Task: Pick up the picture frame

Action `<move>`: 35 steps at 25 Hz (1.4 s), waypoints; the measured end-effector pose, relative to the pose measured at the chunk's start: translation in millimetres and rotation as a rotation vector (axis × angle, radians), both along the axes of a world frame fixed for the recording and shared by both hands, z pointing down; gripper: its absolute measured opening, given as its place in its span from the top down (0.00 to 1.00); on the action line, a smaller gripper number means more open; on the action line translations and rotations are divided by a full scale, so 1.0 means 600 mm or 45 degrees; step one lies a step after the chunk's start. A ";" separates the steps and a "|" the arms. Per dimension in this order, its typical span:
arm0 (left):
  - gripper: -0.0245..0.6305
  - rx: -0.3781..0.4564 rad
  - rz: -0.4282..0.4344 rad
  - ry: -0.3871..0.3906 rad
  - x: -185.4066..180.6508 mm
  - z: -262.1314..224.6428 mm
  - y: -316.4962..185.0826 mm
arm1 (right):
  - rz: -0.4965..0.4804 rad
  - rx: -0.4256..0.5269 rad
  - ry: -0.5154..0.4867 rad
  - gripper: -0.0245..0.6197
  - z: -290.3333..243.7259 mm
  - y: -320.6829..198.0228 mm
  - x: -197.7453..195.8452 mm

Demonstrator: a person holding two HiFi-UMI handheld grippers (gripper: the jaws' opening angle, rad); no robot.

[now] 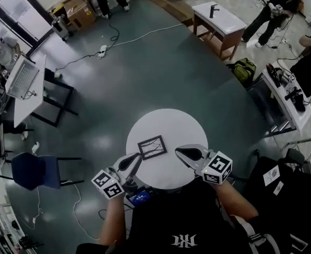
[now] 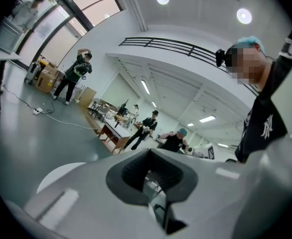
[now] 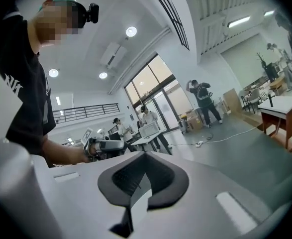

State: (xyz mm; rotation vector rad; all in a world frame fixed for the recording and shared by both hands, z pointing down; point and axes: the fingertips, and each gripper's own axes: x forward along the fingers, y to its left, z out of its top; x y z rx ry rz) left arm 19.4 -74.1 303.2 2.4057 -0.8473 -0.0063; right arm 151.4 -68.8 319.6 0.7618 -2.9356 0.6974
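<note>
Head view: over the near-left edge of the round white table [image 1: 166,123], the left gripper [image 1: 138,160] has its jaws pressed together with nothing between them. Flat on the table, slightly nearer than its middle, lies the picture frame [image 1: 152,147], a thin dark rectangle set a little askew around a pale picture, perhaps with faint lines. Over the table's near-right part, the right gripper [image 1: 178,152] is likewise closed and empty.

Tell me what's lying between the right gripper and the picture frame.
Nothing: in the head view only bare white tabletop separates the shut right gripper from the picture frame.
</note>
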 end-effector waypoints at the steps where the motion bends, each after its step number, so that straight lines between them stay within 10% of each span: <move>1: 0.96 -0.001 -0.032 -0.004 0.007 0.003 -0.009 | -0.034 -0.008 -0.002 0.96 0.009 -0.011 0.007; 15: 0.96 -0.353 -0.440 -0.103 -0.169 0.180 -0.024 | -0.311 -0.397 0.158 0.95 0.208 -0.092 -0.134; 25: 0.86 -0.582 -0.190 -0.107 -0.165 0.430 -0.056 | -0.104 -0.657 0.236 0.86 0.412 -0.116 -0.112; 35: 0.76 -0.653 -0.166 -0.153 -0.182 0.540 -0.062 | -0.020 -0.721 0.287 0.76 0.510 -0.119 -0.130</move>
